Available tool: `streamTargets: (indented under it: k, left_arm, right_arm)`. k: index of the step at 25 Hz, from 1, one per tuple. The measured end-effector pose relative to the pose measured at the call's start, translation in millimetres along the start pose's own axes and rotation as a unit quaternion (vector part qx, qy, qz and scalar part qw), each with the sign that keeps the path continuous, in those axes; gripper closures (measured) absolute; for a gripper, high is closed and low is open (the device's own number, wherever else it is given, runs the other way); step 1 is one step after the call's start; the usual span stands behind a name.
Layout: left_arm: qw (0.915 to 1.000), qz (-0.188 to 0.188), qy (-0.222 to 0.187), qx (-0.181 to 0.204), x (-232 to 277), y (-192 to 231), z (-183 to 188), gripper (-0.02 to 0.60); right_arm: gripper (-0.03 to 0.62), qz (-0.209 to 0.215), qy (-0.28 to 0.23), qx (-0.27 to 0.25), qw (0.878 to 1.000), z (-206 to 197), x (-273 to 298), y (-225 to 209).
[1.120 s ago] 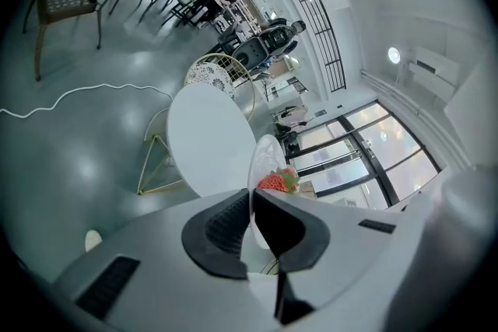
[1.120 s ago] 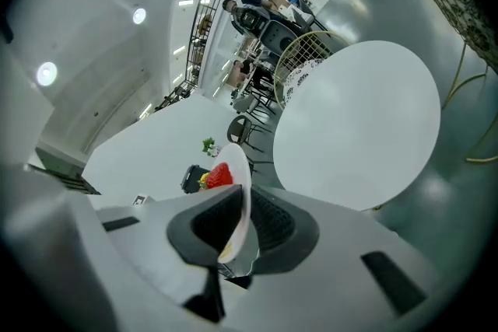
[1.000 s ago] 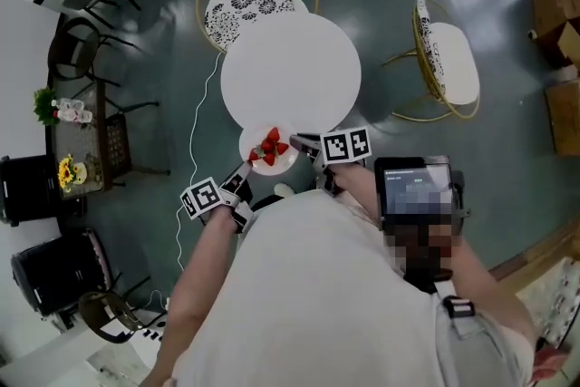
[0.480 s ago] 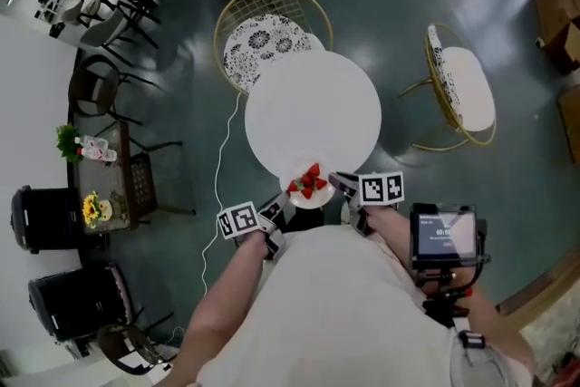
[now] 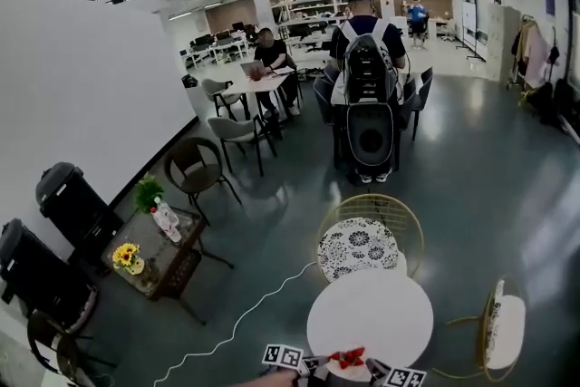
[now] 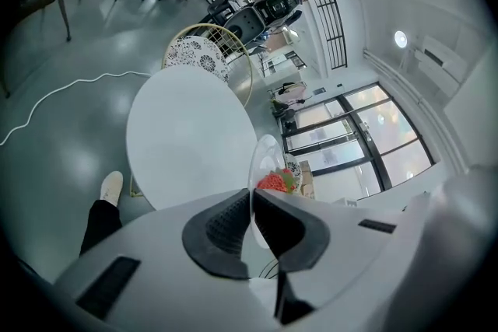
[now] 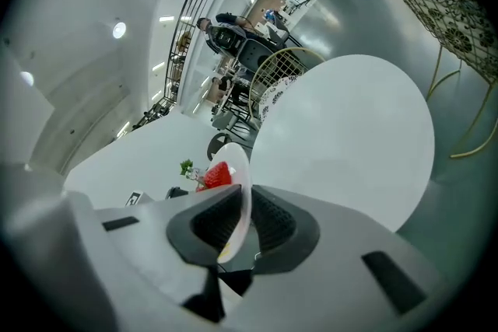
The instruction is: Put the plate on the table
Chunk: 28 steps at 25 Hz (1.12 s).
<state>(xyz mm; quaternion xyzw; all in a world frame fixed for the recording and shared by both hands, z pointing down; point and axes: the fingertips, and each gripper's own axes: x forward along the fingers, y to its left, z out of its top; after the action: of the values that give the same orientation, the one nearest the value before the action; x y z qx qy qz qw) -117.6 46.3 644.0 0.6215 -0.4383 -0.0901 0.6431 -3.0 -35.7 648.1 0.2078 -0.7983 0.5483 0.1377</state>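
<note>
A small white plate (image 6: 267, 161) with red strawberries (image 6: 274, 183) is held by its rim from both sides. My left gripper (image 6: 251, 204) is shut on one edge, my right gripper (image 7: 244, 215) shut on the opposite edge (image 7: 240, 186). The plate hangs at the near edge of the round white table (image 5: 370, 317); I cannot tell whether it touches the tabletop. In the head view only the strawberries (image 5: 347, 358) and both grippers' marker cubes show, the left gripper (image 5: 311, 365) and right gripper (image 5: 374, 370) at the bottom edge.
A gold wire chair with patterned cushion (image 5: 360, 246) stands behind the table, another chair (image 5: 503, 331) to its right. A white cable (image 5: 245, 318) runs over the floor. A side table with flowers (image 5: 145, 251) and black bins (image 5: 68, 199) stand left. People sit and stand farther back.
The head view has swung up from steeply down to looking forward across the room. Both grippers still hold the plate at the table's near edge.
</note>
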Motion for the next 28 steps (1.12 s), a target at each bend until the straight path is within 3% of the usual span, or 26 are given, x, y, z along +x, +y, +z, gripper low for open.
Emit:
streamTargets:
  k: [2, 5, 8, 12, 19, 25, 28]
  left_arm:
    - [0.9999, -0.015, -0.006, 0.0, 10, 8, 21, 0.569]
    - [0.9997, 0.02, 0.004, 0.015, 16, 12, 42, 0.569]
    - [0.9995, 0.023, 0.009, 0.019, 15, 7, 63, 0.569]
    - [0.9995, 0.019, 0.012, 0.02, 19, 5, 92, 0.569]
    - [0.9989, 0.012, 0.042, 0.017, 42, 32, 123, 0.569]
    - [0.9978, 0.017, 0.059, 0.027, 49, 21, 128, 0.569]
    - [0.9973, 0.018, 0.065, 0.029, 57, 37, 146, 0.569]
  right_arm:
    - [0.549, 0.008, -0.003, -0.004, 1.0, 10, 15, -7]
    - [0.549, 0.034, -0.008, 0.006, 0.999, 20, 31, -23]
    - [0.549, -0.006, 0.005, 0.004, 1.0, 36, 37, -11]
    - [0.549, -0.017, 0.01, 0.004, 1.0, 57, 53, 3]
    - [0.549, -0.044, 0.01, 0.023, 0.999, 69, 87, -16]
    - [0.549, -0.053, 0.005, 0.033, 0.998, 78, 79, -16]
    - [0.549, -0.059, 0.003, 0.036, 0.998, 86, 99, -25]
